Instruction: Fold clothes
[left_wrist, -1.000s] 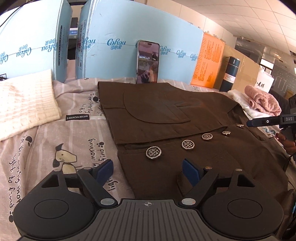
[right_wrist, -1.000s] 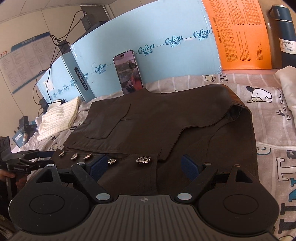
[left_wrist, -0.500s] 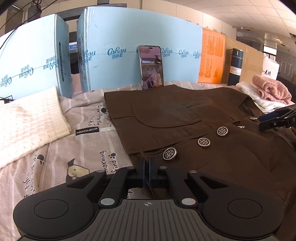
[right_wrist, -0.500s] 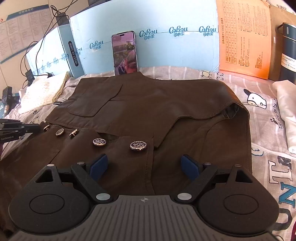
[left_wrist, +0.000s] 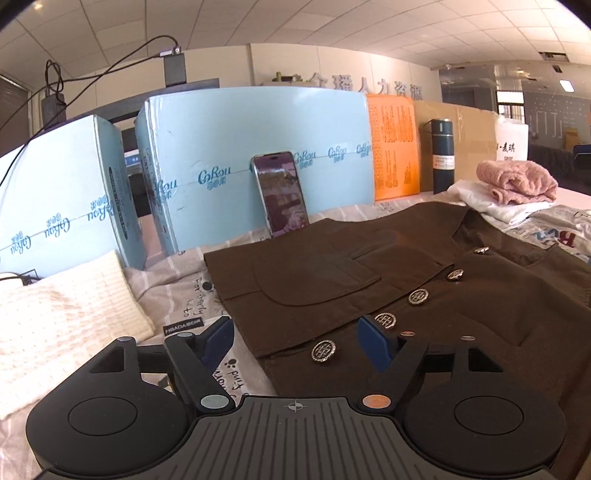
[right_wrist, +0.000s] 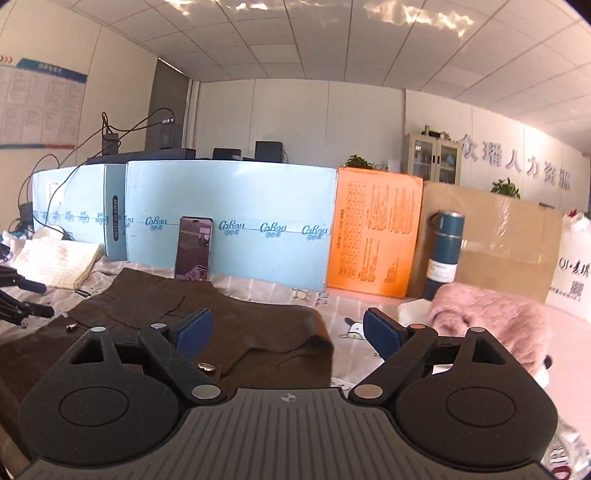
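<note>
Where fingers (left_wrist: 221, 341) gape: brown vest (left_wrist: 424, 280) hem.

Brown jacket (left_wrist: 424, 295) flat on bedsheet, metal buttons (left_wrist: 418, 296) in row, front up.

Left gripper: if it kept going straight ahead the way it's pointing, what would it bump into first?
Probably the brown jacket: the open left gripper points low across its front, near the buttons. The phone stands farther behind.

The jacket (left_wrist: 424, 280) is matt brown cloth with shiny metal buttons (left_wrist: 324, 350); the sweater (left_wrist: 62, 317) looks ribbed knit.
</note>
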